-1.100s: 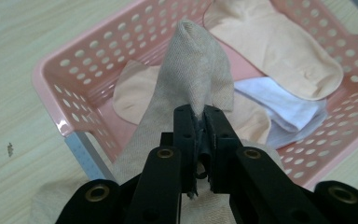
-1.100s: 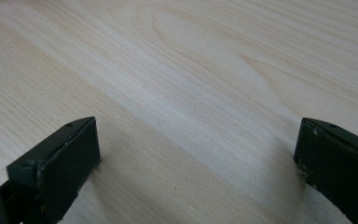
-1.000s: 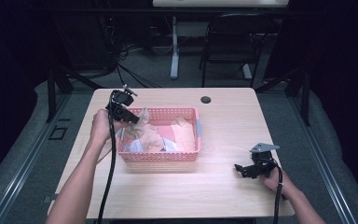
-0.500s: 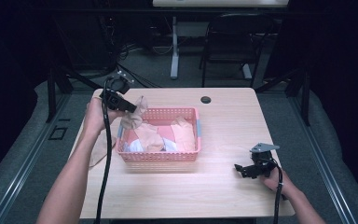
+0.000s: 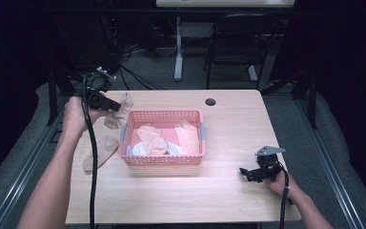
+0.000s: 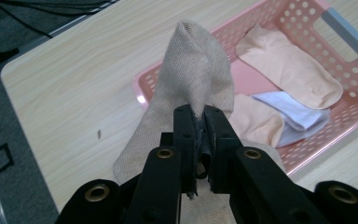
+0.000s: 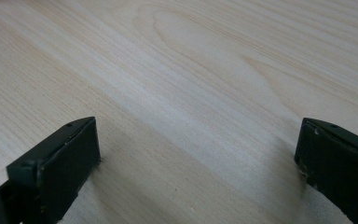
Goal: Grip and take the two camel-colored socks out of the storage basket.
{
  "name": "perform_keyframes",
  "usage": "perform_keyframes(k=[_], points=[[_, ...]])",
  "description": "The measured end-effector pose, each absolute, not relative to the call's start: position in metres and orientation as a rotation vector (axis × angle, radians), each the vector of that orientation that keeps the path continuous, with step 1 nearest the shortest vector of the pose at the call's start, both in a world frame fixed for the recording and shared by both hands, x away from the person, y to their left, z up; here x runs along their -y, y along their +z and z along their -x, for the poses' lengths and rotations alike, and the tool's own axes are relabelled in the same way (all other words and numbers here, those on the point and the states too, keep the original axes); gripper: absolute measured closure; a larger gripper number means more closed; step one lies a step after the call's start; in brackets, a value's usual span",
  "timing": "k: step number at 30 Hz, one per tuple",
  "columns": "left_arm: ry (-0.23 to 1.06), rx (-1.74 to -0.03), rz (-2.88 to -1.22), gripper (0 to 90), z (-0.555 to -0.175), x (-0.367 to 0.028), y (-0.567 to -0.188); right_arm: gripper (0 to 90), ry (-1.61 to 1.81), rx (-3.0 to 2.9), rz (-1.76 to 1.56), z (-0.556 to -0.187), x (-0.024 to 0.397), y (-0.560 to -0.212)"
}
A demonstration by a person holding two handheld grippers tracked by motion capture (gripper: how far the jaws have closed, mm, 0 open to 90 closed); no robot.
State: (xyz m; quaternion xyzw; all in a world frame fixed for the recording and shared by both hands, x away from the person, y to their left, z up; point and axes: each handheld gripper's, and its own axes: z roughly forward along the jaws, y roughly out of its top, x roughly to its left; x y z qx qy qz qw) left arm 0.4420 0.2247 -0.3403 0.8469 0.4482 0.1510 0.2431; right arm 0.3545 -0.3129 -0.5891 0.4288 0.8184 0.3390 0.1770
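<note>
I am holding a limp beige fabric sock [image 6: 192, 74] pinched in my left gripper [image 6: 197, 140] above the table's left edge, one matching tan sock [image 5: 99, 151] already lying out beside the pink perforated plastic basket [image 5: 163, 160], several socks waiting inside, my right gripper [image 7: 198, 154] resting wide and empty.

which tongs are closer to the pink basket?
Left. The left tongs hang just past the pink basket's far-left corner, shut on a tan sock. The right tongs sit open on the table, off the basket's near-right corner with bare wood between.
</note>
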Motion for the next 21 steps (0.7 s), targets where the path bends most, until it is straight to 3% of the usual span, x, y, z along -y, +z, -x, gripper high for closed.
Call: perform_keyframes(k=[11,21], points=[[0.426,-1.340,-2.283,84.0,-0.428,-0.272,-0.344,0.0,0.965,-2.312,-1.218,-0.355,0.312,-0.589],[0.365,-1.462,-2.290,83.5,-0.421,-0.306,-0.391,0.0,0.966,-2.312,-1.217,-0.355,0.312,-0.589]])
